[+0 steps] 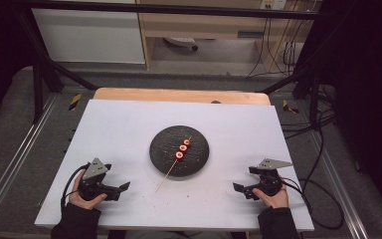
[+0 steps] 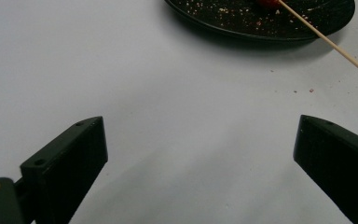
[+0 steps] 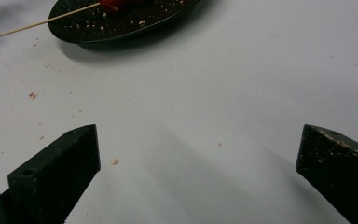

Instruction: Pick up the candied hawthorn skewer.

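A black round plate (image 1: 197,160) sits mid-table. Across it lies a wooden skewer (image 1: 164,182) carrying three red pieces (image 1: 183,148); its bare end sticks out over the plate's near-left rim. My left gripper (image 1: 124,188) rests open at the table's near left, jaws wide apart with nothing between them. My right gripper (image 1: 241,188) rests open at the near right, also holding nothing. In the left gripper view the plate (image 2: 223,23) and skewer (image 2: 335,46) lie ahead to the right. In the right gripper view the plate (image 3: 98,28) and skewer (image 3: 28,27) lie ahead to the left.
A white sheet (image 1: 129,129) covers the table, with a wooden edge (image 1: 179,94) showing at the far side. Small crumbs (image 3: 114,162) are scattered on the sheet near the plate. Black cables (image 1: 323,199) trail off the table's right side.
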A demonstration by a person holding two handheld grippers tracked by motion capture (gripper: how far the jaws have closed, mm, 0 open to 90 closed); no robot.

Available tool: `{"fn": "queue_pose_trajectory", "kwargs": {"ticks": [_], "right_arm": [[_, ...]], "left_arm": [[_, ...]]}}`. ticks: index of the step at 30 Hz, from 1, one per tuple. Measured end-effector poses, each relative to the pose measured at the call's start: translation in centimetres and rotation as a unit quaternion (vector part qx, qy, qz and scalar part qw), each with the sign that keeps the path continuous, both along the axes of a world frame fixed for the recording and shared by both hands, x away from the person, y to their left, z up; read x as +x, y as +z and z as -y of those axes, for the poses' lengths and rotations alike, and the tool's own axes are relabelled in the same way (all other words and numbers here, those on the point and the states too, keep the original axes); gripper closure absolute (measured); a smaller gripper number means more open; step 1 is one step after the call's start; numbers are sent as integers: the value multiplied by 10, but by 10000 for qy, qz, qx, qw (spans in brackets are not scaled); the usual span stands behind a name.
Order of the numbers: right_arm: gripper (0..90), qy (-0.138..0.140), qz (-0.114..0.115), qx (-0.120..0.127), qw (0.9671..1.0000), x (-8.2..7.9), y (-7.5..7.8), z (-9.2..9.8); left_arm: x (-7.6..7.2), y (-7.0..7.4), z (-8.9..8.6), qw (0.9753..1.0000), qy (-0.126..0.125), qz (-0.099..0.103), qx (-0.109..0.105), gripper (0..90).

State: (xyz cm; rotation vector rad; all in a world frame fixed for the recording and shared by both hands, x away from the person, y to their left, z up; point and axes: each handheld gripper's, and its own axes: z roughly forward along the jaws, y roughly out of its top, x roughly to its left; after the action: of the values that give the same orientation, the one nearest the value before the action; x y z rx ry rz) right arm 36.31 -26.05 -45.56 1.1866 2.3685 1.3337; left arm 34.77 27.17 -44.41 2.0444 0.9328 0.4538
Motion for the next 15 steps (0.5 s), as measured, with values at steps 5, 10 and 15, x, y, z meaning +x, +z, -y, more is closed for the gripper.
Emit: {"fn": "queue_pose_trajectory", "kwargs": {"ticks": [5, 10, 15], "right_arm": [[6, 1, 14, -3, 10000, -1, 0, 0], [6, -28, 16, 15, 10000, -1, 1, 0], [5, -8, 39, 33, 10000, -1, 1, 0]], "left_arm": [[-1, 2, 2, 10000, -6, 16, 23, 23], [-1, 3, 5, 10000, -28, 0, 33, 27], [-1, 3, 9, 10000, -54, 13, 59, 27]]}}
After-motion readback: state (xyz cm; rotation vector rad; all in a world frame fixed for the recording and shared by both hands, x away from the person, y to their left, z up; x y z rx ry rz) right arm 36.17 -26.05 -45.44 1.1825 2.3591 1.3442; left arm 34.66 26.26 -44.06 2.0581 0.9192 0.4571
